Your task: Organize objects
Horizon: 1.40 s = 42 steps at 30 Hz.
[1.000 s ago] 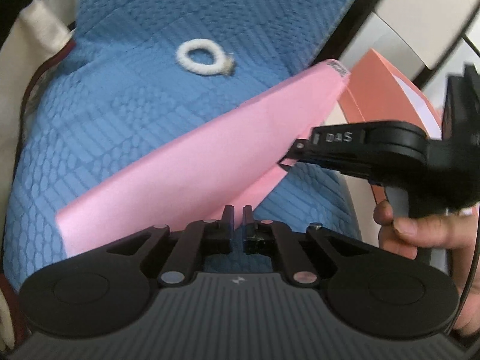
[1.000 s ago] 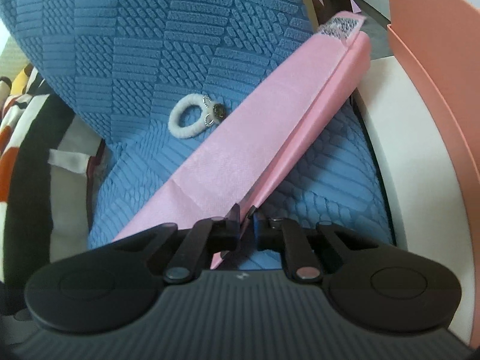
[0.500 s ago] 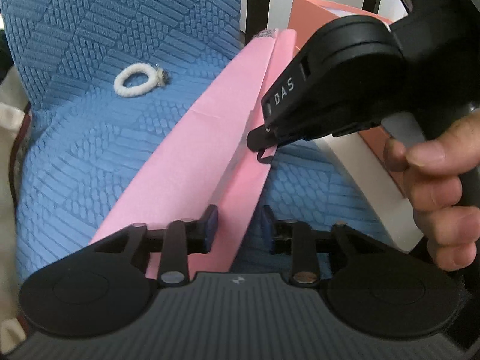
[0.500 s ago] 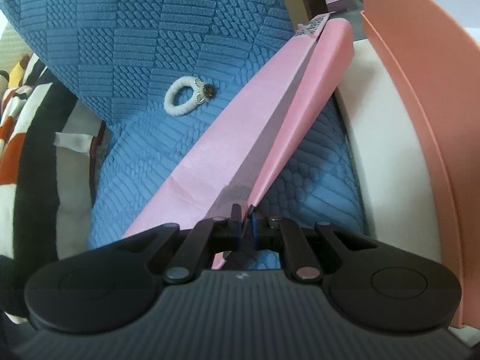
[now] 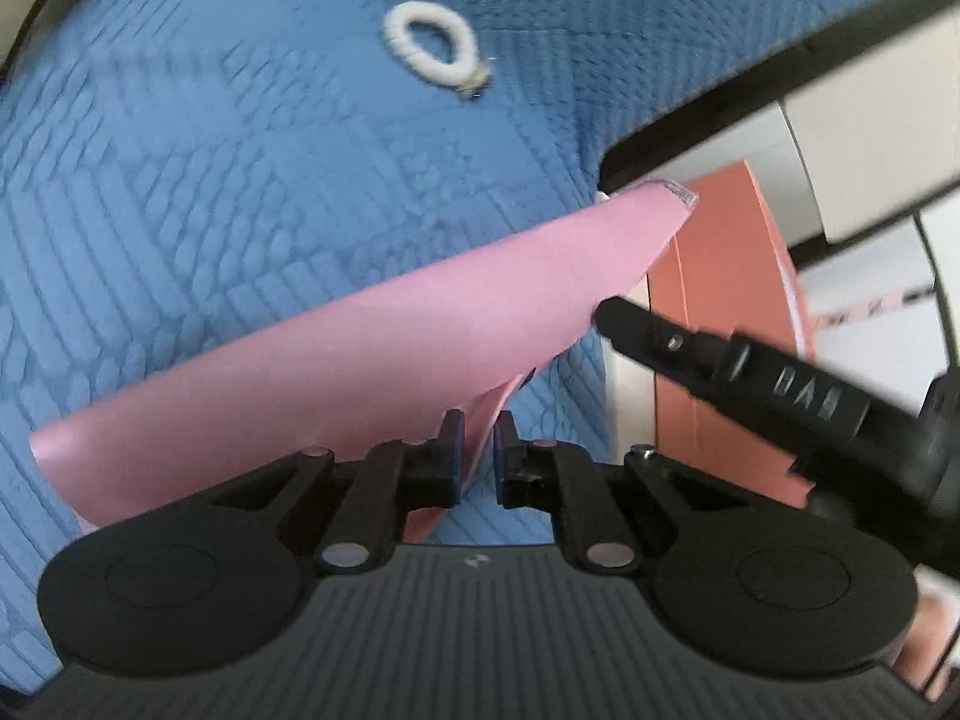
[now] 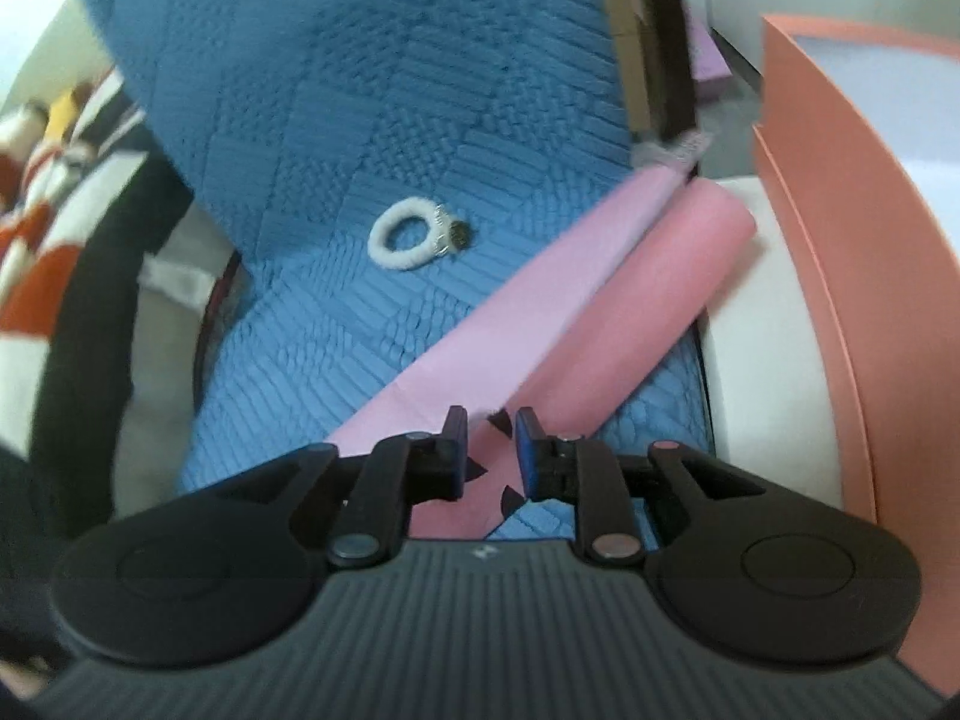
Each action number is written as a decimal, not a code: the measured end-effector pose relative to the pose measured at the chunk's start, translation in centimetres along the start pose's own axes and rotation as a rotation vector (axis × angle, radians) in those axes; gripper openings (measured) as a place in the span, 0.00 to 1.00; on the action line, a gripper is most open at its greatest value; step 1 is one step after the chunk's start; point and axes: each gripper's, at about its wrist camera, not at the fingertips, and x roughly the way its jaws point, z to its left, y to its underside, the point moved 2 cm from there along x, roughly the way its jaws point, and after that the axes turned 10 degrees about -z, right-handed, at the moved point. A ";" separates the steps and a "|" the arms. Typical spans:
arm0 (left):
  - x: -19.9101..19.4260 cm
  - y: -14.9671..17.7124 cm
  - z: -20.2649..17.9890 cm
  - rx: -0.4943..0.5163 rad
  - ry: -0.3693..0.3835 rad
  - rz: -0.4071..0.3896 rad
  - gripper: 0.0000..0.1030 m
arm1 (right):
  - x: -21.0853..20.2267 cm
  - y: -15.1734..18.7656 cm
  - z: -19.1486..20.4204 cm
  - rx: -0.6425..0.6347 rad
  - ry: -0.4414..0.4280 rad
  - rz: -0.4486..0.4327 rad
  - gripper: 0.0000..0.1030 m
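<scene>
A folded pink paper sheet (image 5: pixel 372 354) lies slanted over the blue textured cushion (image 5: pixel 210 168); it also shows in the right wrist view (image 6: pixel 540 300). My left gripper (image 5: pixel 477 450) has its jaws nearly closed around the sheet's lower fold. My right gripper (image 6: pixel 491 450) has its jaws slightly apart around the sheet's near edge; in the left wrist view its tip (image 5: pixel 618 315) touches the sheet's right edge. A white hair tie (image 5: pixel 432 51) lies on the cushion beyond the sheet, also in the right wrist view (image 6: pixel 414 234).
An orange-pink box (image 6: pixel 852 252) with a white inner rim (image 6: pixel 762 324) stands right of the cushion. A striped fabric (image 6: pixel 42 192) lies at the left. A dark frame bar (image 5: pixel 780 84) crosses behind the cushion.
My left gripper has closed from wide open onto the sheet's fold. My right gripper's jaws have parted slightly. The sheet has swung flatter and both views are blurred by motion.
</scene>
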 end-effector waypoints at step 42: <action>-3.1 -4.9 1.9 0.189 -0.464 -0.273 0.43 | 4.7 1.6 1.8 -0.100 -0.069 0.076 0.15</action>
